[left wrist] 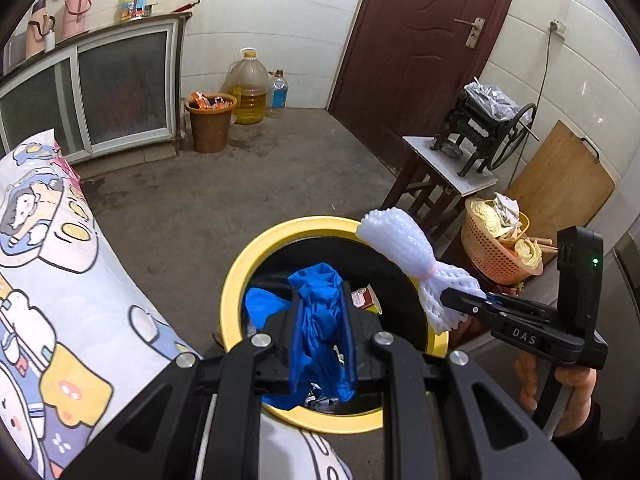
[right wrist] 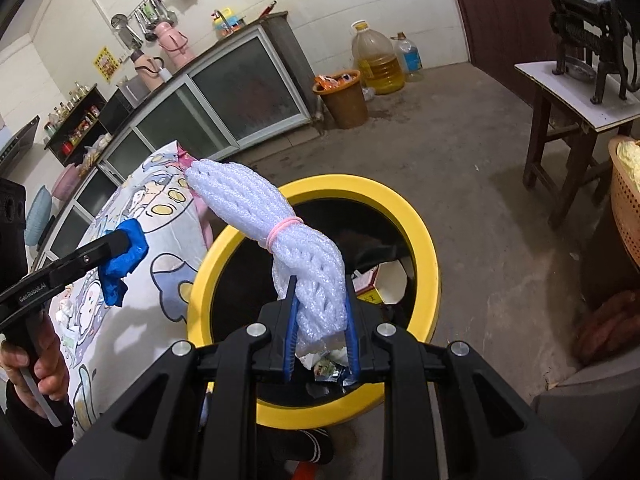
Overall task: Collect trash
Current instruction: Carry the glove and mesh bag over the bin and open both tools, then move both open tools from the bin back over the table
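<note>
A round bin with a yellow rim (left wrist: 240,264) (right wrist: 424,224) and black inside stands on the floor below both grippers. It holds a small carton (left wrist: 365,299) (right wrist: 384,280) and foil scraps. My left gripper (left wrist: 320,300) is shut on a crumpled blue plastic wad (left wrist: 320,320), held over the bin's mouth; the wad also shows in the right wrist view (right wrist: 124,256). My right gripper (right wrist: 320,292) is shut on a white foam net bundle (right wrist: 280,224) tied with a pink band, held over the bin; the bundle shows in the left wrist view (left wrist: 400,248).
A cartoon-print cloth (left wrist: 60,280) (right wrist: 160,216) covers a surface left of the bin. A brown bin (left wrist: 211,122) and oil jugs (left wrist: 249,88) stand by the far wall. A small table (left wrist: 452,172) with a hand-crank machine and an orange basket (left wrist: 496,248) stand right.
</note>
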A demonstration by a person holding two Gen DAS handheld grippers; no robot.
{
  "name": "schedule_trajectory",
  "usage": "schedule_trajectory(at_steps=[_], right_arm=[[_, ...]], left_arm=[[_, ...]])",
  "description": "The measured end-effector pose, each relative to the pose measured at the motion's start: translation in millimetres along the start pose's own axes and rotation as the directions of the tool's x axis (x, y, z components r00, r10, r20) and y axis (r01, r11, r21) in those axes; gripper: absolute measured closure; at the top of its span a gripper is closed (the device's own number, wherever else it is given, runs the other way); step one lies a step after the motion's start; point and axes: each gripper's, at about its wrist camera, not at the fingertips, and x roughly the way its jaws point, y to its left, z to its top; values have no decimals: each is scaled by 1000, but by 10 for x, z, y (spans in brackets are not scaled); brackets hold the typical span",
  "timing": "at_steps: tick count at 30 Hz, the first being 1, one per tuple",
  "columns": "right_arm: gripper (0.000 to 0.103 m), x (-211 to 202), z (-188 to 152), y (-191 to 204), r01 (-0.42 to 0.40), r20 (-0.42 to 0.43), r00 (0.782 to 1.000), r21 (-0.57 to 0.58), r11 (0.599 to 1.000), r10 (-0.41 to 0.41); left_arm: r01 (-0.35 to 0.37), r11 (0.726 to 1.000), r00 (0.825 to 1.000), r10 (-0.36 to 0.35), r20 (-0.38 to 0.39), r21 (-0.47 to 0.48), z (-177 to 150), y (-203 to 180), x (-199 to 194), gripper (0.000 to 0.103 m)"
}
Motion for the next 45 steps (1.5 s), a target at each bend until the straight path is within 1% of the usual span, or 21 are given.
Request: schedule_trajectory(at_steps=[4, 6, 7, 8, 9, 10, 11, 12, 14, 17, 23, 26, 30, 33, 34, 37, 39, 41, 42, 43, 45], right_arm=[[82, 36, -8, -26, 8, -16, 1000, 13, 1000, -8], [79, 53, -14, -57, 6, -25, 1000, 29, 1000, -6], [74, 60, -19, -75, 6, -30, 1000, 38, 999, -5], [71, 77, -22, -100, 2, -39, 999, 54, 999, 0], [62, 79, -25, -140, 2, -41, 999, 63, 998, 1], [52, 84, -25, -161, 5, -41, 999, 70, 998, -2], [50, 80, -30, -178, 10, -35, 999, 78, 997, -8], [50, 76, -34, -198, 12, -33, 999, 85, 996, -9], [50, 70, -37, -217, 16, -35, 999, 94, 995, -12], [50, 25, -32, -211, 28, -25, 999, 94, 995, -26], [50, -87, -11, -135, 22, 0, 1000, 79, 997, -22], [50, -129, 14, -18, -10, 15, 1000, 48, 999, 9], [50, -125, 31, 314, -67, 24, 997, -40, 997, 68], [50, -67, 31, 707, -129, 18, 991, -137, 982, 133], [50, -51, 20, 823, -148, 14, 988, -161, 976, 152], [50, 75, -47, 1343, -232, -28, 972, -259, 938, 233], [50, 173, -130, 1731, -293, -66, 956, -331, 897, 287], [50, 263, -224, 2109, -354, -111, 935, -391, 850, 338], [50, 305, -272, 2293, -386, -138, 922, -415, 824, 362], [50, 357, -337, 2517, -423, -171, 906, -442, 791, 388], [49, 430, -448, 2845, -469, -221, 882, -480, 741, 415]], left_arm=[[1, 1000, 1000, -1, -14, -4, -16, -23, 101, 88], [2, 1000, 1000, -2, -18, -8, -19, -30, 127, 85], [2, 1000, 1000, -3, -17, -10, -17, -35, 132, 82], [6, 1000, 1000, -6, -15, -12, -9, -33, 131, 75], [7, 1000, 1000, -7, -11, -11, -8, -40, 125, 67], [9, 1000, 1000, -10, -5, -10, -5, -46, 112, 62], [8, 1000, 1000, -8, 4, -10, -6, -50, 91, 53], [6, 1000, 1000, -6, 11, -10, -10, -54, 77, 46], [11, 1000, 1000, -10, 23, -17, -4, -48, 43, 40], [17, 999, 999, -16, 35, -34, 0, 9, -26, 39], [-10, 997, 997, 15, 71, -75, -50, 247, -249, 39], [-57, 994, 992, 66, 103, -91, -113, 465, -477, 39], [-121, 985, 978, 139, 154, -121, -251, 848, -922, 39], [-204, 967, 955, 231, 187, -154, -434, 1217, -1354, 39], [-246, 954, 941, 277, 194, -171, -532, 1371, -1535, 39], [-341, 916, 905, 381, 190, -213, -812, 1740, -1964, 39], [-410, 877, 870, 458, 181, -250, -1029, 2008, -2271, 39], [-455, 844, 843, 511, 167, -285, -1183, 2204, -2488, 38], [-481, 820, 826, 542, 152, -310, -1301, 2348, -2628, 38], [-500, 803, 813, 564, 143, -324, -1374, 2443, -2712, 38], [-543, 768, 785, 608, 121, -339, -1531, 2613, -2853, 38]])
